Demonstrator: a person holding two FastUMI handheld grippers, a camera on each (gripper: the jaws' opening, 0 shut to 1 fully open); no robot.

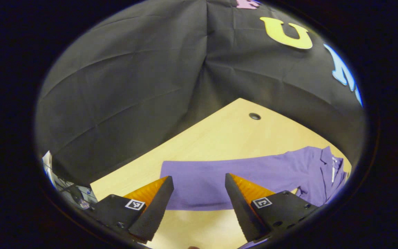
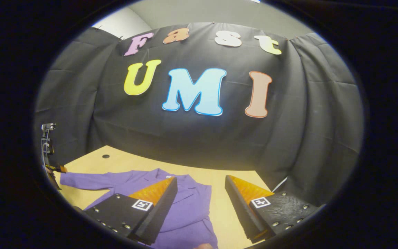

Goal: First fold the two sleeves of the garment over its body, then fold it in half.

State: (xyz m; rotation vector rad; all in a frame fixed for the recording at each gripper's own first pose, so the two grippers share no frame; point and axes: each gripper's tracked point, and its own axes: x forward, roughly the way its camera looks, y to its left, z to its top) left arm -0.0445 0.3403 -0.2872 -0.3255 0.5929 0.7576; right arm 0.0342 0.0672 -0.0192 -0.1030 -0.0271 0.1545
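Garment (image 1: 254,173) flat on surface (image 1: 219,138), sleeve (image 1: 199,183) apparently unfolded; left hand-held gripper (image 1: 199,188) wide, right hand-held gripper (image 2: 200,188) wide. Next: pinch sleeve end.

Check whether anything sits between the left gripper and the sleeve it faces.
Nothing visible does. The left gripper is open, and between its fingers lies the purple sleeve, stretched flat on the wooden table, with nothing lying on it.

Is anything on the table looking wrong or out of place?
Nothing stands out. The purple garment lies on the wooden table with one sleeve stretched out flat, not yet folded. Both claws are open above it, holding nothing.
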